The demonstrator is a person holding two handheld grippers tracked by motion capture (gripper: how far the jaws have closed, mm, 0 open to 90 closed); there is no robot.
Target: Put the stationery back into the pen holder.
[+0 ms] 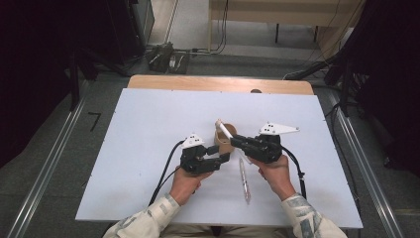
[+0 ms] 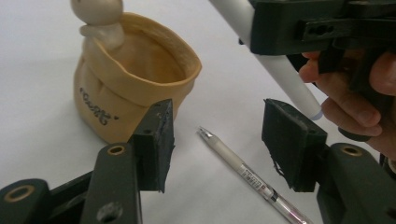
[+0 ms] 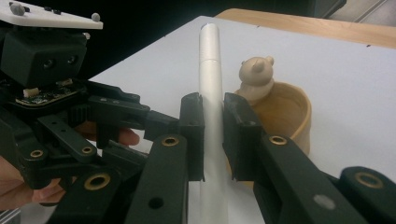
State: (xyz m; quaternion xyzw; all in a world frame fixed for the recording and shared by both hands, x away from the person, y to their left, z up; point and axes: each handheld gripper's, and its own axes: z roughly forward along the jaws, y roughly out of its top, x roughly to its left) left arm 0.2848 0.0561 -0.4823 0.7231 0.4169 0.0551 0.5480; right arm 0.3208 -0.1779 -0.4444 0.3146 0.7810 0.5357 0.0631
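Observation:
A tan pot [image 1: 222,145] with a small bear figure on its rim stands mid-table. My right gripper [image 1: 235,141] is shut on a white pen [image 1: 224,129], which slants up over the pot's mouth. In the right gripper view the pen [image 3: 209,70] runs straight between the pads of that gripper [image 3: 213,116], with the pot [image 3: 287,116] and the bear [image 3: 256,74] just beyond. My left gripper [image 1: 225,157] stands open beside the pot. Its own view has that gripper [image 2: 218,123] next to the pot [image 2: 126,88]. A clear pen [image 2: 252,177] lies on the board under the gap.
The clear pen [image 1: 243,181] lies on the white board [image 1: 138,129] between the two hands. The board rests on a wooden table [image 1: 198,82]. Metal rails run along both sides on the floor, with cables and dark equipment beyond the far edge.

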